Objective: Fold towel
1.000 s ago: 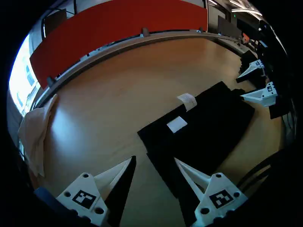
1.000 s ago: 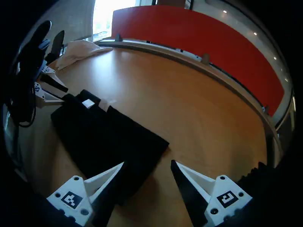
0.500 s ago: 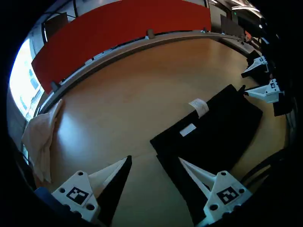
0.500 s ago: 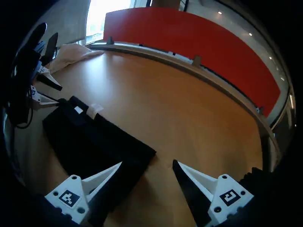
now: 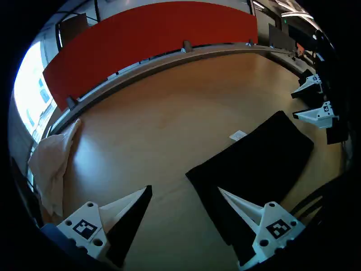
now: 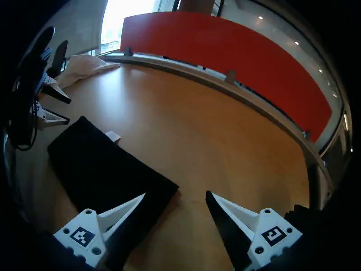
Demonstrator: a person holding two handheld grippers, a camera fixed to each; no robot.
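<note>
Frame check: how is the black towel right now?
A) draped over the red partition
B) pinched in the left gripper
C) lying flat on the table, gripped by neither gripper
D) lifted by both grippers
C: the black towel lies flat on the wooden table, and the left gripper and right gripper both have their fingers spread, pinching nothing.
</note>
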